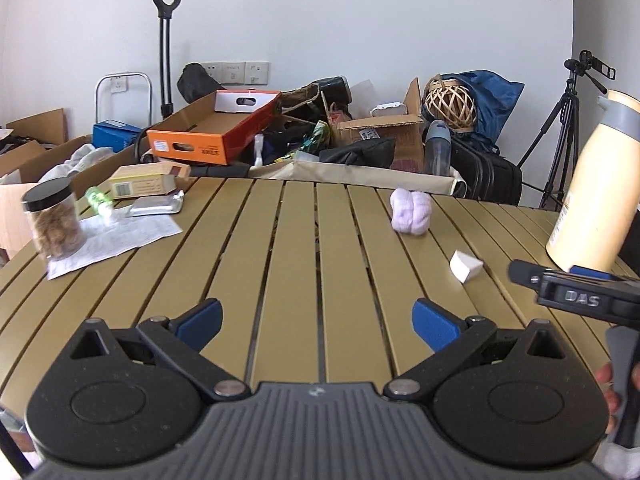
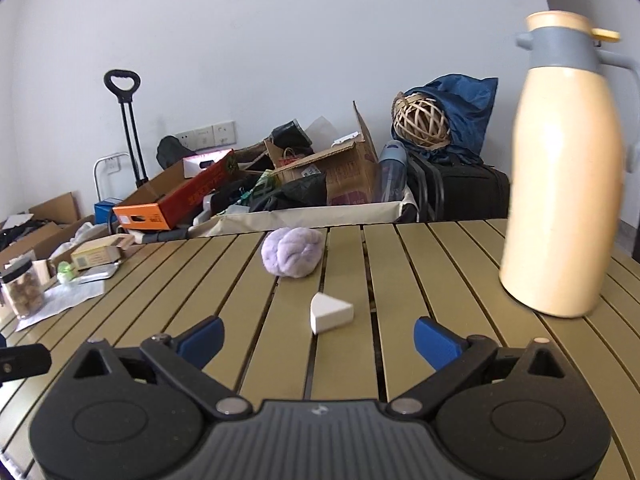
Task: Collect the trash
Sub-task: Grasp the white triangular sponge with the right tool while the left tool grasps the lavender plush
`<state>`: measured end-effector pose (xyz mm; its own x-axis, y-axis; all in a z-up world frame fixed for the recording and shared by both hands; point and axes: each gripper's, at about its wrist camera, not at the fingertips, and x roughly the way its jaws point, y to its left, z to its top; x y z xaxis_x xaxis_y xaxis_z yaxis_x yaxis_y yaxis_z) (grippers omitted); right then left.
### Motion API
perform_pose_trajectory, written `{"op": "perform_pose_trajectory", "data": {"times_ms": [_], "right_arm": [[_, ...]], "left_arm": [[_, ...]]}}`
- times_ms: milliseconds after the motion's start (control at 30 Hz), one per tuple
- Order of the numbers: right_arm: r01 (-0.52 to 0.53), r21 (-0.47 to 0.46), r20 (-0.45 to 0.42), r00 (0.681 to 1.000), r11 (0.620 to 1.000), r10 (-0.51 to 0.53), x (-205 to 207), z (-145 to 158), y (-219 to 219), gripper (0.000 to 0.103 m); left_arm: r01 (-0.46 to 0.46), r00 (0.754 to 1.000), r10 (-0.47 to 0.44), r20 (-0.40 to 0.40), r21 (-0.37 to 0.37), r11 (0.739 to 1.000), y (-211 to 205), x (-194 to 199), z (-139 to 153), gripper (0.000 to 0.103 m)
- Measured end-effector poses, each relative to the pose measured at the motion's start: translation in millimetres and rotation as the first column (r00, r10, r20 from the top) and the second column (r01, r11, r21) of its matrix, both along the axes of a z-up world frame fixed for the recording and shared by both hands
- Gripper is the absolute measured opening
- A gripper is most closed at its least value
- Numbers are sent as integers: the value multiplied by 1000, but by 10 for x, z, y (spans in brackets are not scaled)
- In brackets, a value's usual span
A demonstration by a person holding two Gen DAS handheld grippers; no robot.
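A small white wedge-shaped scrap (image 2: pixel 331 312) lies on the slatted olive table (image 2: pixel 420 280), just ahead of my open, empty right gripper (image 2: pixel 318 338). A crumpled lilac wad (image 2: pixel 292 252) lies behind it. In the left wrist view the wedge (image 1: pixel 465 266) and the wad (image 1: pixel 411 212) lie ahead and to the right of my open, empty left gripper (image 1: pixel 318 322). At the far left lie a sheet of paper (image 1: pixel 116 236), a foil packet (image 1: pixel 154 205) and a small green bottle (image 1: pixel 99 199). The right gripper's side (image 1: pixel 576 294) shows at the right edge.
A tall cream thermos jug (image 2: pixel 560 184) stands at the table's right. A black-lidded jar of snacks (image 1: pixel 54 220) and a small carton (image 1: pixel 142 182) stand at the left. Beyond the far edge are cardboard boxes (image 1: pixel 212 132), bags, a trolley handle and a tripod (image 1: pixel 560 136).
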<state>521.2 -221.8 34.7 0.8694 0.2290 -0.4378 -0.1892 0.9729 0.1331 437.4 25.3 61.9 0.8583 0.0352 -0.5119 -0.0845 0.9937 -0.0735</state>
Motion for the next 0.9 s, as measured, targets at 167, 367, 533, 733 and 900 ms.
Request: {"op": "perform_pose_trajectory", "data": {"times_ms": [167,367,533,733,900], "right_arm": [[6,22,-50,999,1000,-5,484,-96,63,85],[35,45,-159,987,998,-27,992,-303,162,71],[37,21,-225,974,999,-32,1200,-425,245,67],[13,10,-221,975,1000,-10,1216,-456,292,55],[-4,-12,-220,976,1000,1,1189,-463,317,36]], "left_arm": [[0,1000,0,-8,-25,1000,-19,354,-17,103],[5,1000,-5,-16,-26,1000,-72,671,-65,103],[3,999,-3,-37,-17,1000,-84,858,-151,103],[6,998,-8,-56,-29,1000,-112,917,-258,103],[10,998,-12,-69,-26,1000,-157,907,-292,103]]}}
